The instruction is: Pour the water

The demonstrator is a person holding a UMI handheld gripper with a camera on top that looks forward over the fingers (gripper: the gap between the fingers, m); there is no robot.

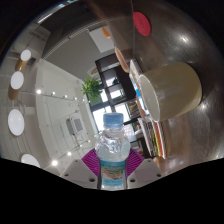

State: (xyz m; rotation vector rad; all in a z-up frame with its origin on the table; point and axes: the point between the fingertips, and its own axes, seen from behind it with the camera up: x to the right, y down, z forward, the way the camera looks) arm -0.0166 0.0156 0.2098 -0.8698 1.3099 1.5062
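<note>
Fingers [112, 168] clench a capped water bottle [113, 150], lifted; the cup [168, 92] lies ahead and to the right; the pour appears not yet begun.

- Only the gripper [113, 170] shows of the rig, low in the gripper view.
- Its two fingers carry magenta-purple pads [89, 161] on their inner faces.
- The pads look flat and matte, with slanted upper edges.
- No skin, sleeve, cable or screw shows.

Office-like interior — recessed ceiling lights [40, 92], shelving [118, 72], potted plant [92, 88].
</note>
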